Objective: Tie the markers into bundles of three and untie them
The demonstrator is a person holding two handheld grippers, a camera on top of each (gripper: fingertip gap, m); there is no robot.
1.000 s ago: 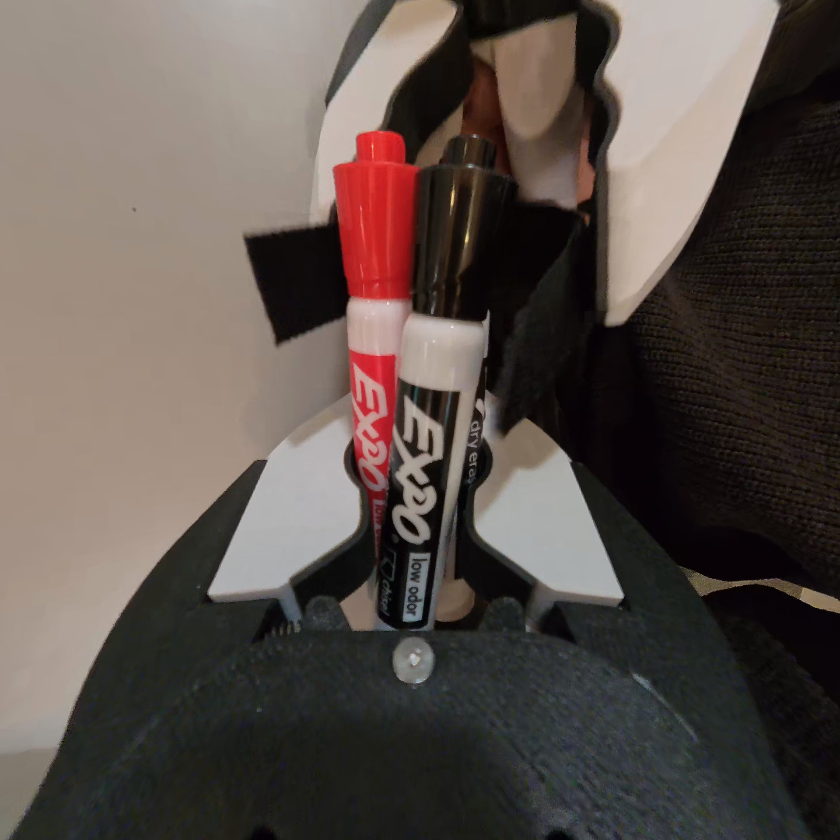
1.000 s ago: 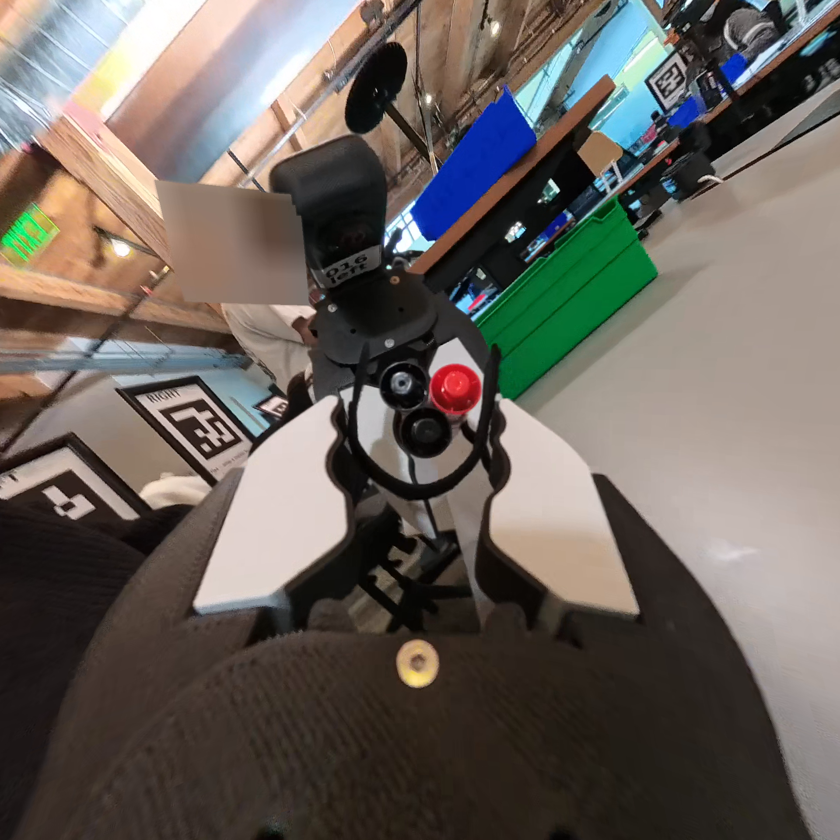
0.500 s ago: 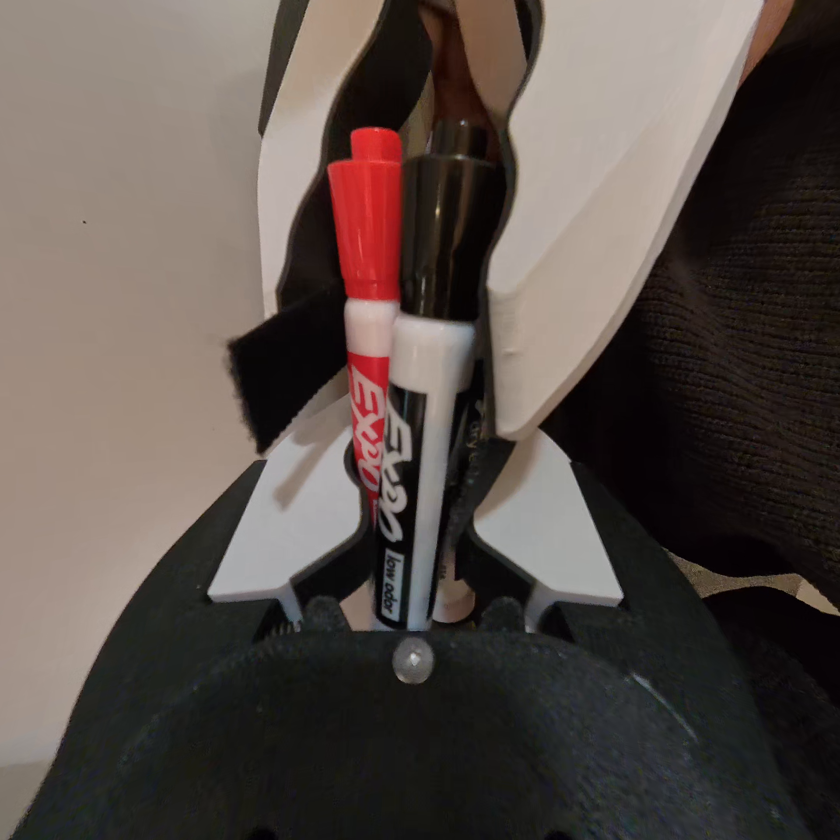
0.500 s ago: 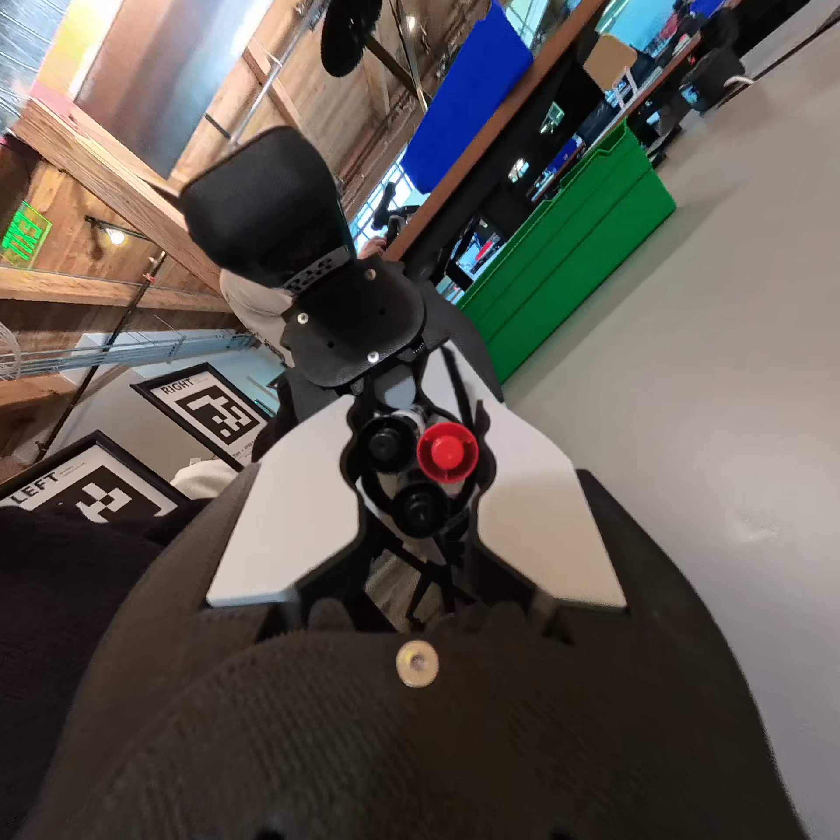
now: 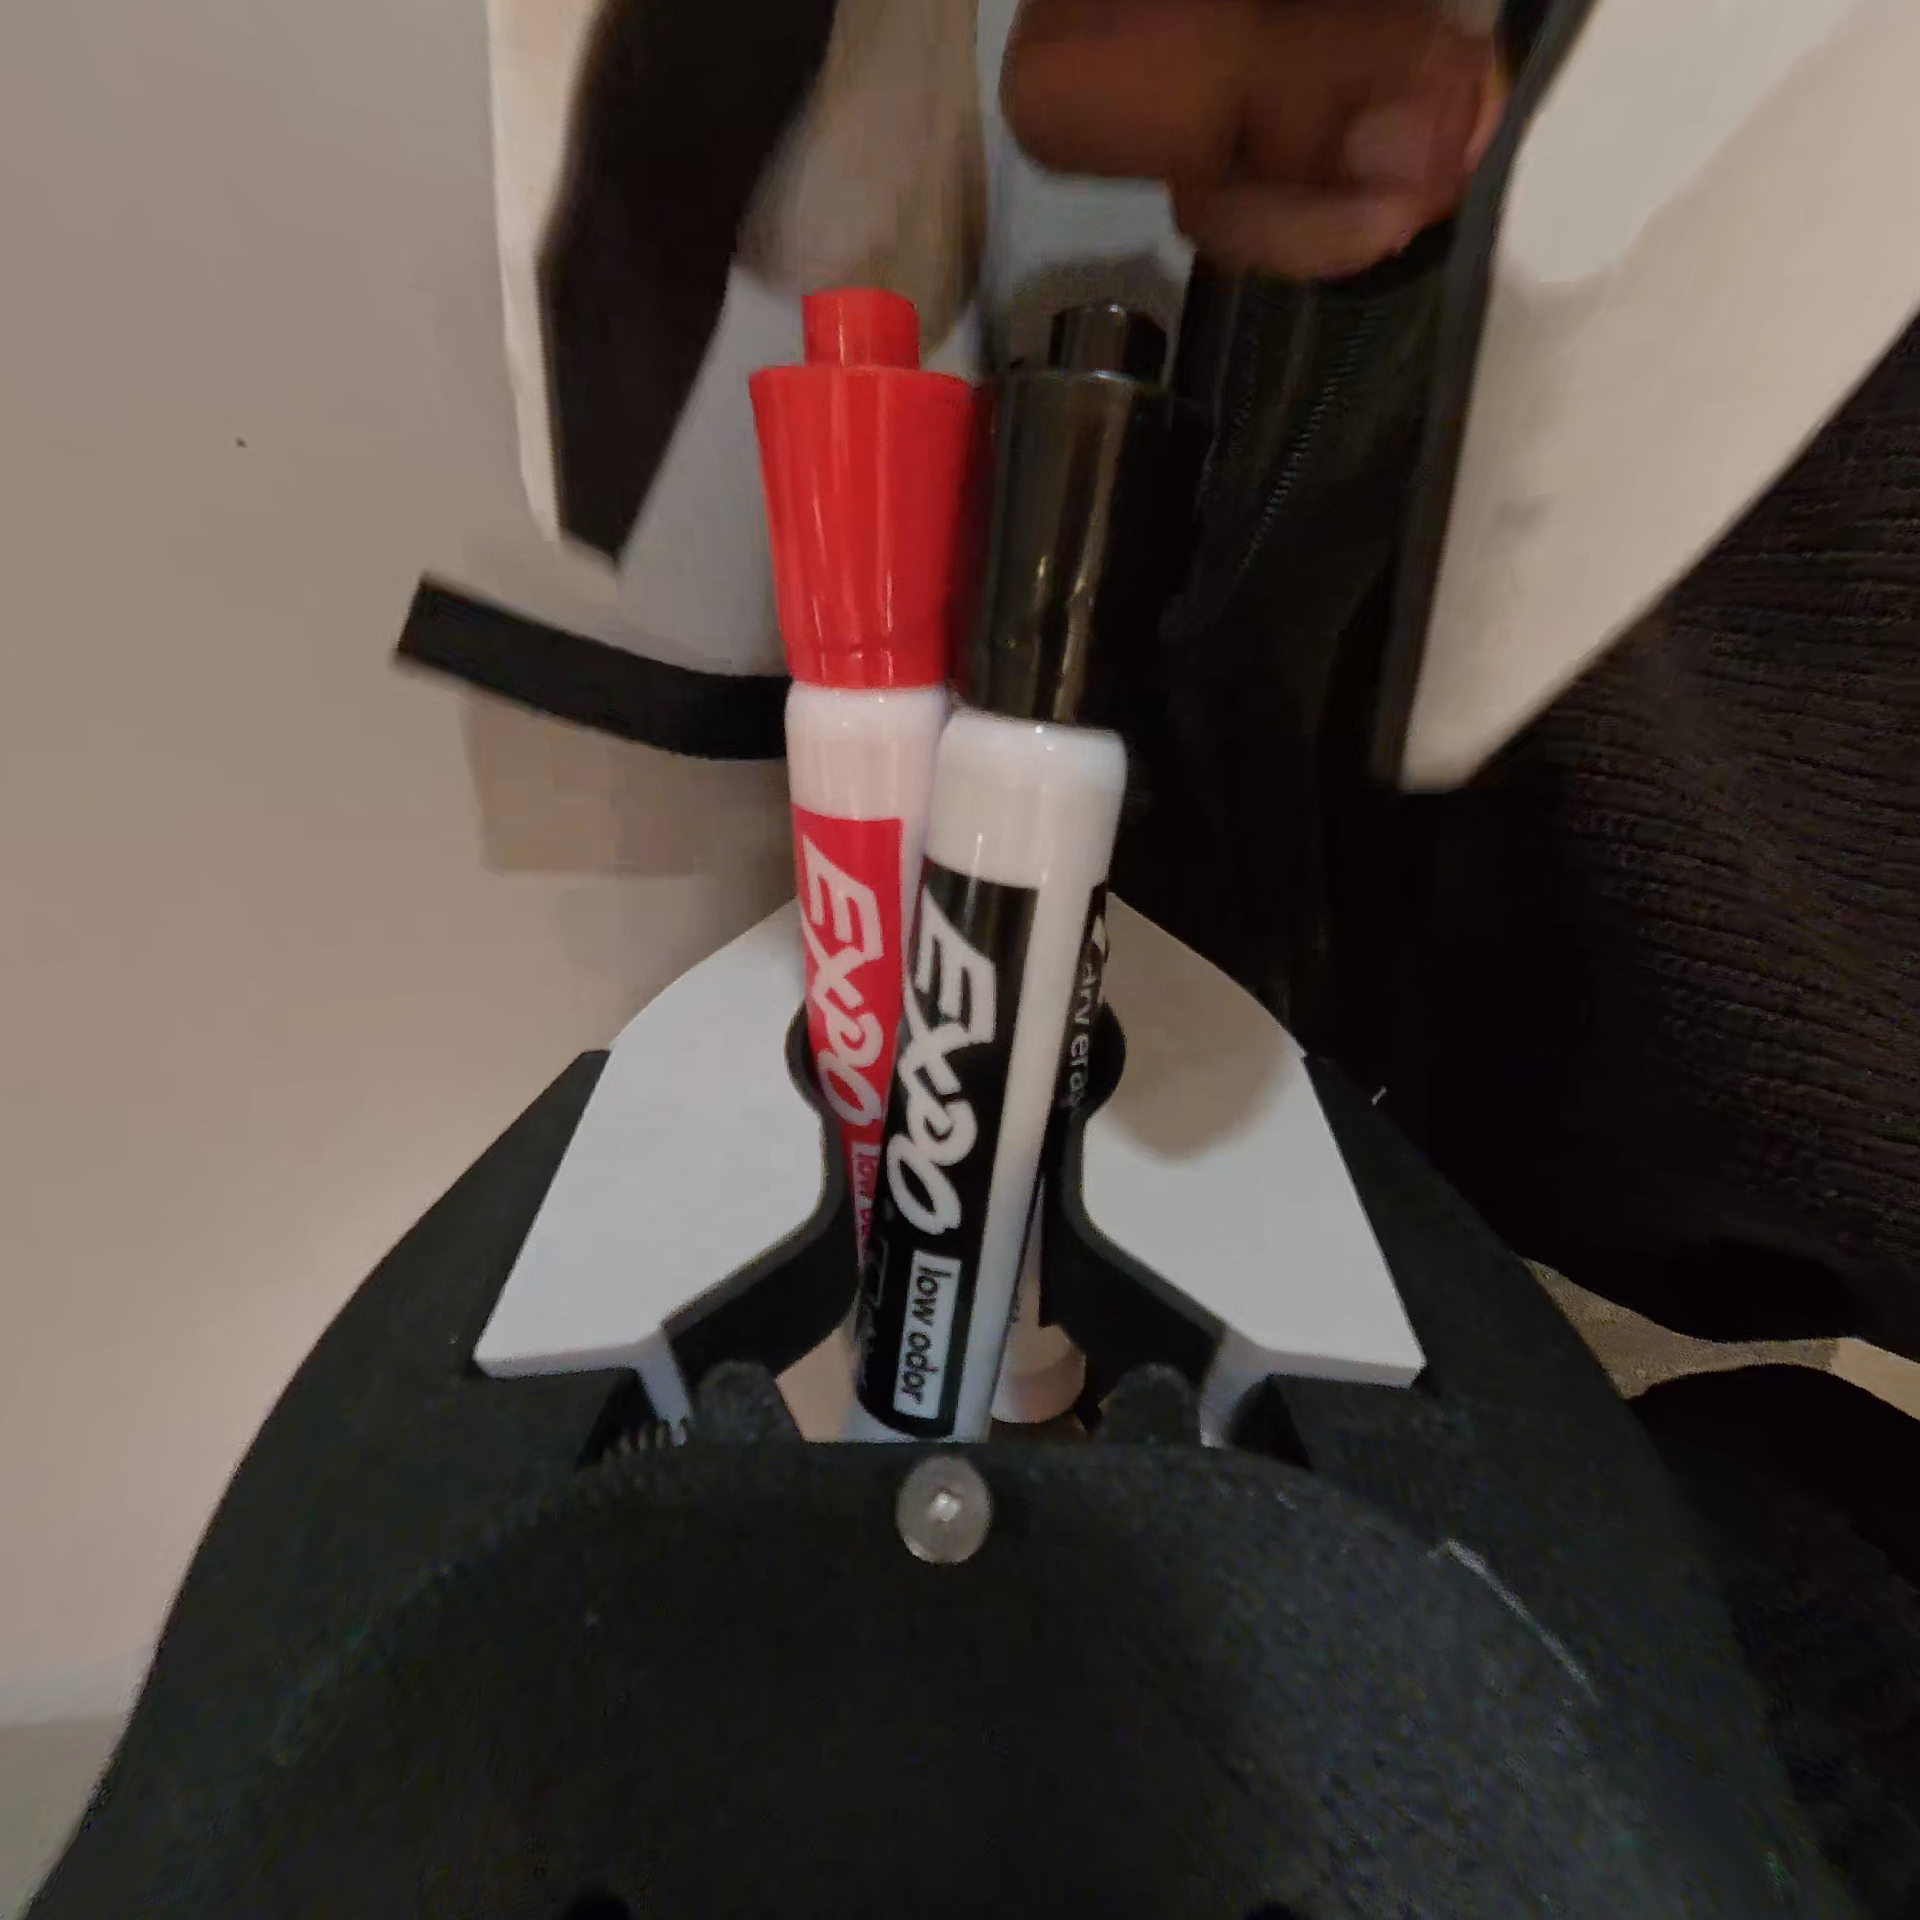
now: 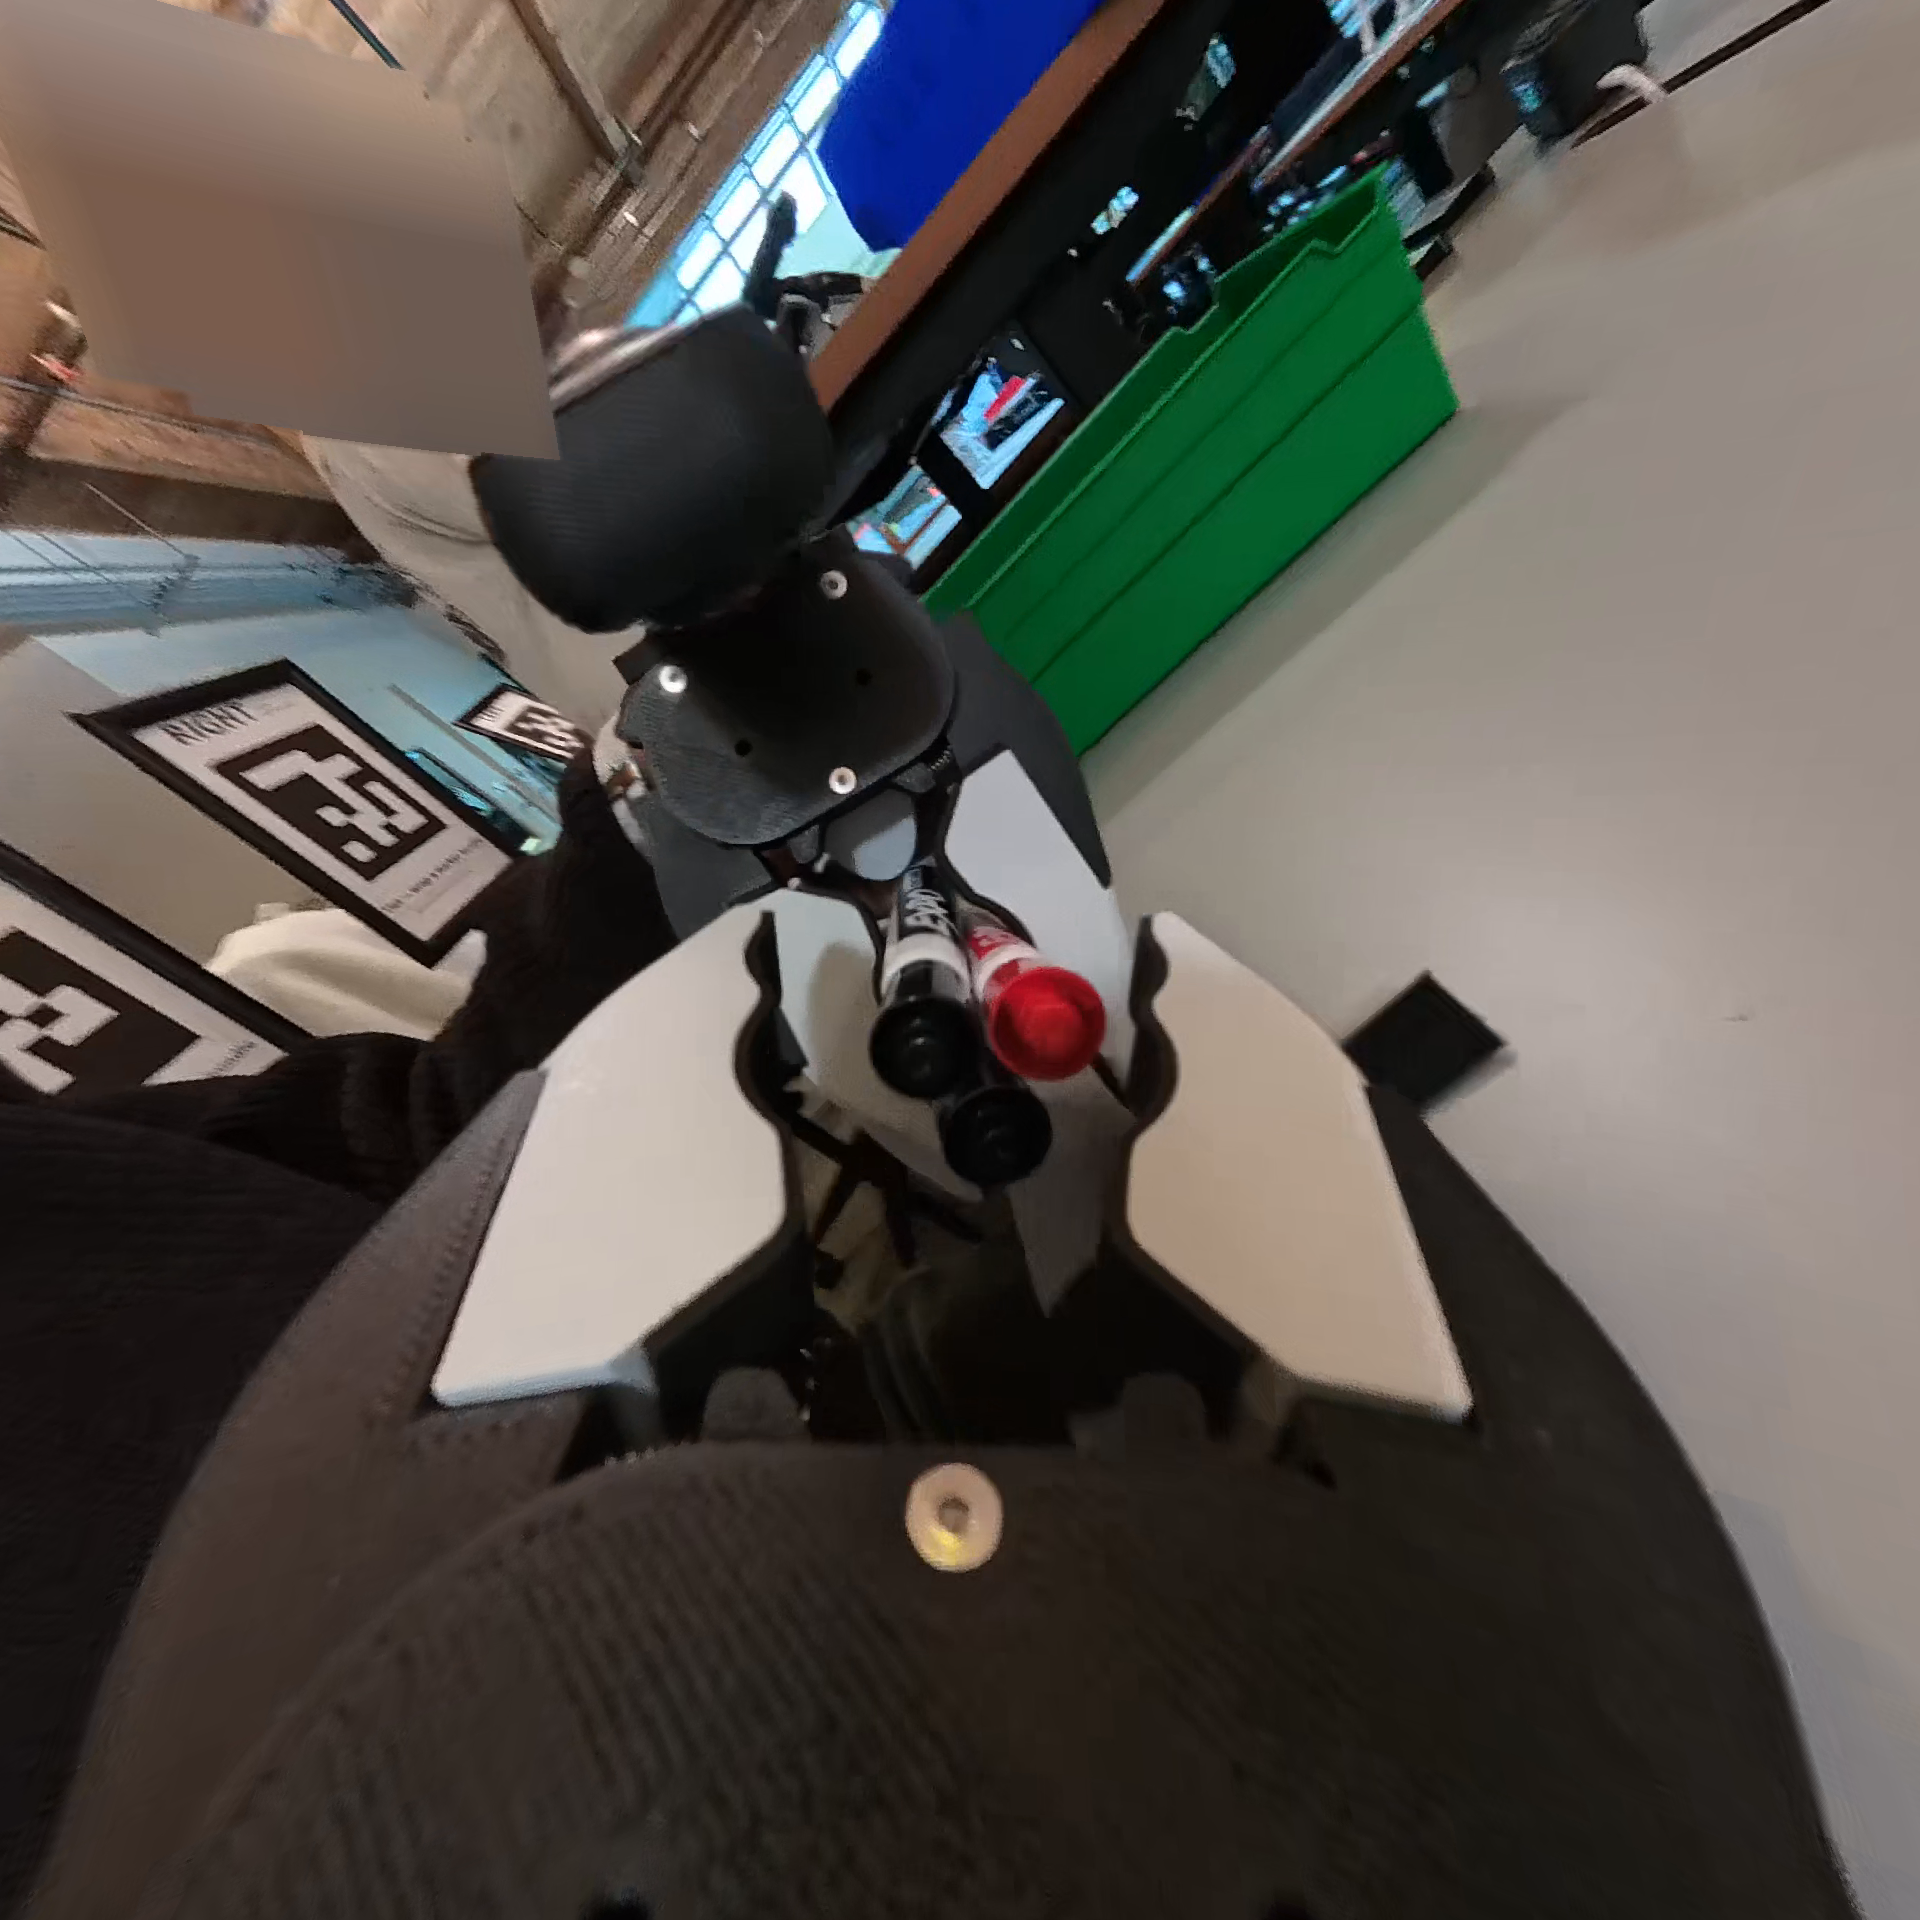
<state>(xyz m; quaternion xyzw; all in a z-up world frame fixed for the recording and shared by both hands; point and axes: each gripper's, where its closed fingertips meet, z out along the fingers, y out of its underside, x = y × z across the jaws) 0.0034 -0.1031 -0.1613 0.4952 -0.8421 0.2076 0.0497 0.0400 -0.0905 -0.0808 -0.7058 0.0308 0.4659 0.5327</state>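
three markers [image 5: 966, 935], one red-capped and two black-capped, are clamped lengthwise in the left claw [image 5: 951, 1049], caps forward. a black strap [image 5: 582, 665] projects beside them. the right claw [image 6: 951, 1049] is spread wide around the caps, gripping nothing, above the tabletop [image 6: 1610, 727].

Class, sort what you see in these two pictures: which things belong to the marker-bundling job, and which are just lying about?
Belong to the job:
red marker
black markers
black strap
left gripper, jaws shut on the markers
right gripper, jaws open

Just lying about:
green bins
blue board
framed tags
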